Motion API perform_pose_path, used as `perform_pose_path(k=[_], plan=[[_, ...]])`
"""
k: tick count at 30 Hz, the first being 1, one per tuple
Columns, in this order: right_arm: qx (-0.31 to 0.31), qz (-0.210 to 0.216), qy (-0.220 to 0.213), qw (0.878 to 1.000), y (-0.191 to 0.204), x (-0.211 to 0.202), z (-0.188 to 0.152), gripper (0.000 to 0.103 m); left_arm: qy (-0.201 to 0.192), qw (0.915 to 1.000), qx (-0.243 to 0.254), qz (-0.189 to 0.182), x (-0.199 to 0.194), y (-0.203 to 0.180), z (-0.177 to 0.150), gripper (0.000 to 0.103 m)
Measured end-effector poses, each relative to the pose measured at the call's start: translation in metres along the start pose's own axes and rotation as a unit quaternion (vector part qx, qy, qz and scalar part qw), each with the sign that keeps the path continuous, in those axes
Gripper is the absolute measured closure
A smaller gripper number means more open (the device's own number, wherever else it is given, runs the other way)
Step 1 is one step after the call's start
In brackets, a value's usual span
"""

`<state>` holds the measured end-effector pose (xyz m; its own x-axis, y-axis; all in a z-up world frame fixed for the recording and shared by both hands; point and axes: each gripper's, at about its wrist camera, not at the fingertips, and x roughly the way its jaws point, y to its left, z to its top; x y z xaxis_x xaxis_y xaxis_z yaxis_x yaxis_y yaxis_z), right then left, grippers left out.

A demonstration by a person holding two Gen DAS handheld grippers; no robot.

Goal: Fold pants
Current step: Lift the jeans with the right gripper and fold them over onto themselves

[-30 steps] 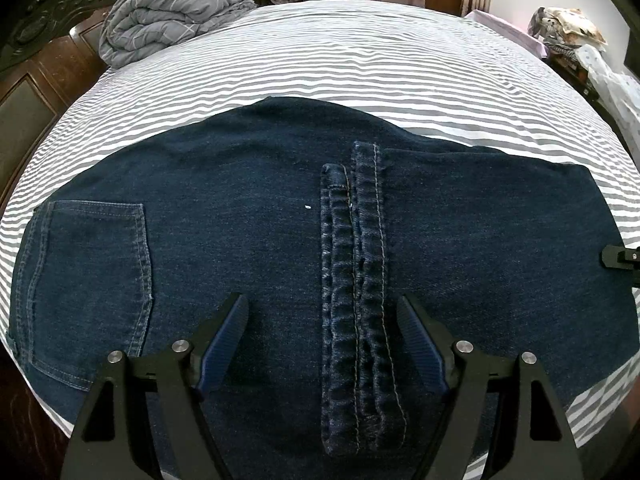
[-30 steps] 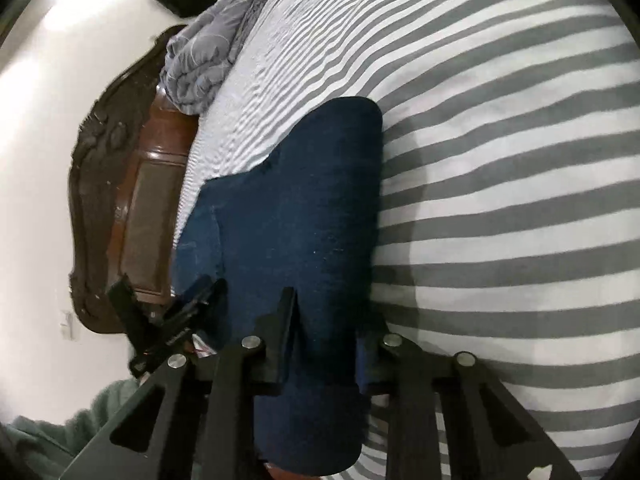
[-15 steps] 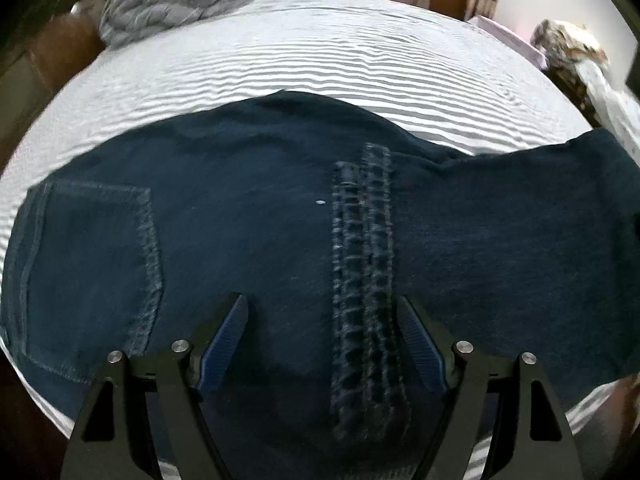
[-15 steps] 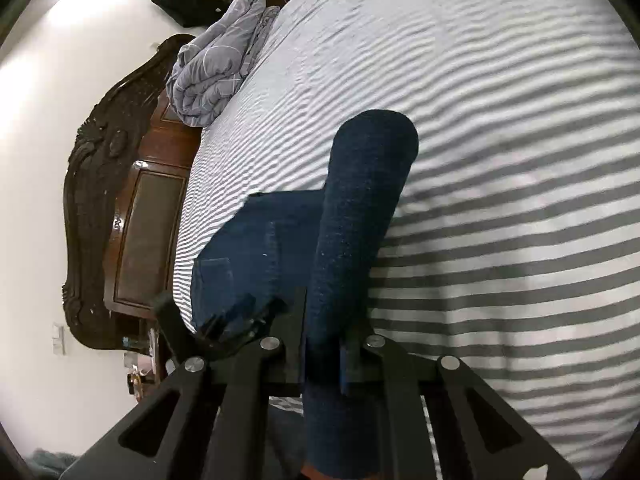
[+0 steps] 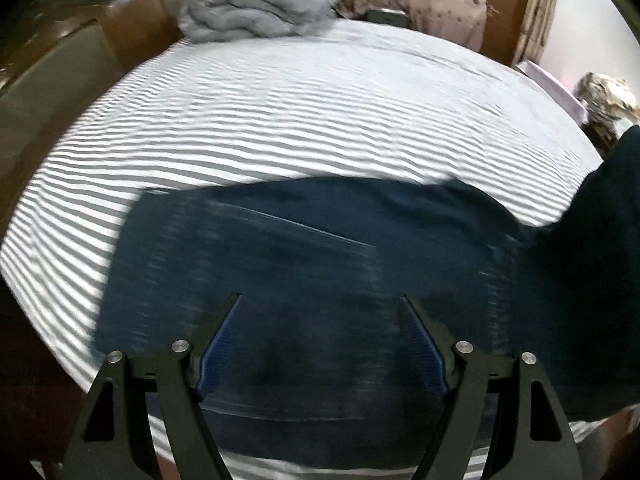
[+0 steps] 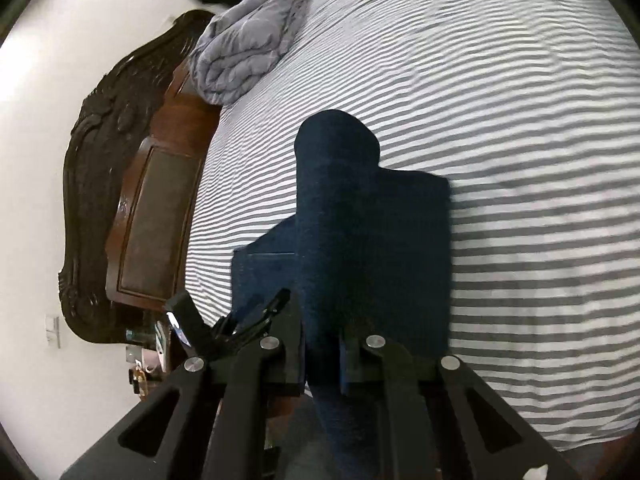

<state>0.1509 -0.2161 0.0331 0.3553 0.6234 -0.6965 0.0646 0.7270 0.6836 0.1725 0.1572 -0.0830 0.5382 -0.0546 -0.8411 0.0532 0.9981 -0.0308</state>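
Dark blue denim pants lie on a grey-and-white striped bed. In the left wrist view my left gripper is open, its blue pads spread just above the denim, holding nothing. The picture is blurred. At the right edge a raised flap of the pants hangs up from the bed. In the right wrist view my right gripper is shut on a fold of the pants and holds it lifted above the rest of the pants. The left gripper shows at lower left.
A crumpled grey quilt lies at the far end of the bed, also in the right wrist view. A dark carved wooden headboard runs along the bed's left side. Curtains and clutter stand beyond the bed.
The right gripper has lifted its fold of the pants higher and carried it over the rest of the pants. The left gripper has swung left, still open; the seam and pocket left its view.
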Motion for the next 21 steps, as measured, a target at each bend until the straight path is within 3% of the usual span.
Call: perform_pose_path(k=[6,11,17,21], plan=[[-0.016,0.030,0.022,0.999,0.069,0.062,0.007,0.090,-0.012,0.9991,-0.021,0.033,-0.009,0.076,-0.003,0.026],[-0.024,0.053,0.038,0.998,0.127,0.132,0.008,0.091,-0.011,0.9970,-0.072,0.026,-0.006,0.136,-0.013,0.026],[-0.044,-0.005,0.091,0.995,0.172,0.258,-0.003,0.090,-0.020,0.9926,-0.118,0.021,-0.011,0.196,-0.030,0.026],[-0.064,-0.040,0.119,0.990,0.176,0.309,-0.021,0.089,-0.030,0.9898,-0.136,0.031,-0.014,0.223,-0.034,0.026]])
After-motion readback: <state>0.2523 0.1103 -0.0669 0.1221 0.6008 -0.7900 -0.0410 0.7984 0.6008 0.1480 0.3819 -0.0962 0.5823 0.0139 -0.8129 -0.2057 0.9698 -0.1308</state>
